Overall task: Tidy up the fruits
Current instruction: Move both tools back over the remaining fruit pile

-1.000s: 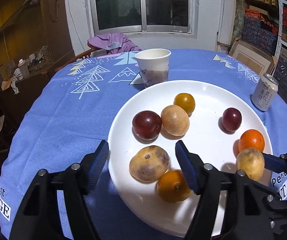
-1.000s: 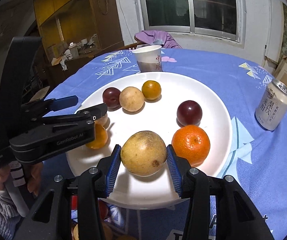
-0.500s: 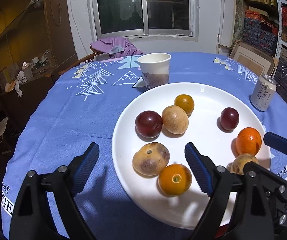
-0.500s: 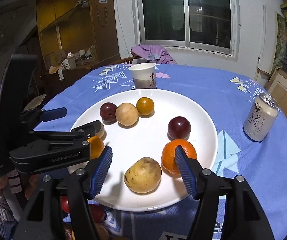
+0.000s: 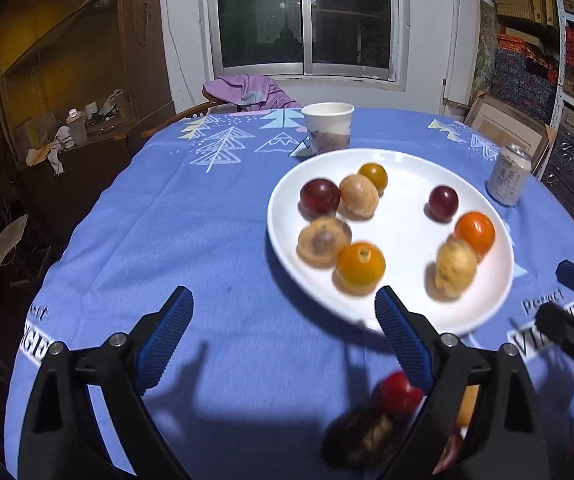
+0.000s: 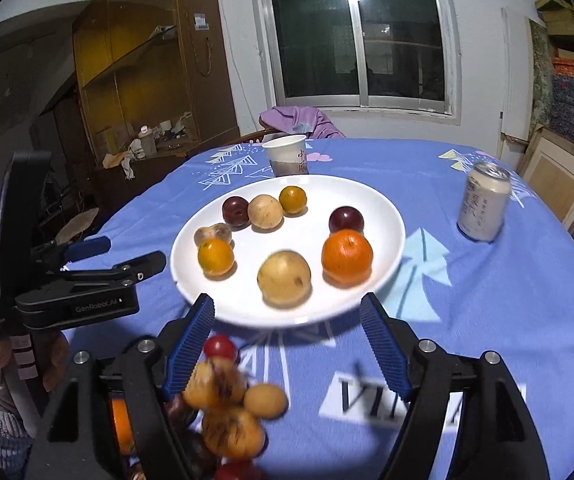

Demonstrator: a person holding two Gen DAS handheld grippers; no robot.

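A white plate (image 6: 383,208) (image 5: 403,236) on the blue tablecloth holds several fruits: two dark plums, oranges and tan-yellow fruits. The tan fruit (image 6: 283,278) I held lies on the plate beside an orange (image 6: 347,256). My right gripper (image 6: 287,340) is open and empty, drawn back before the plate's near rim. My left gripper (image 5: 279,328) is open and empty over bare cloth, left of and in front of the plate. A pile of loose fruits (image 6: 227,404) (image 5: 379,420) lies on the cloth near the table's front edge.
A paper cup (image 6: 287,155) (image 5: 328,126) stands behind the plate. A drink can (image 6: 483,202) (image 5: 510,179) stands to its right. A chair with purple cloth (image 6: 299,120) is beyond the table. A cabinet stands at the left.
My right gripper opened, let the tan fruit go on the plate and drew back. My left gripper also drew back from the plate and to the left. The front fruit pile came into view.
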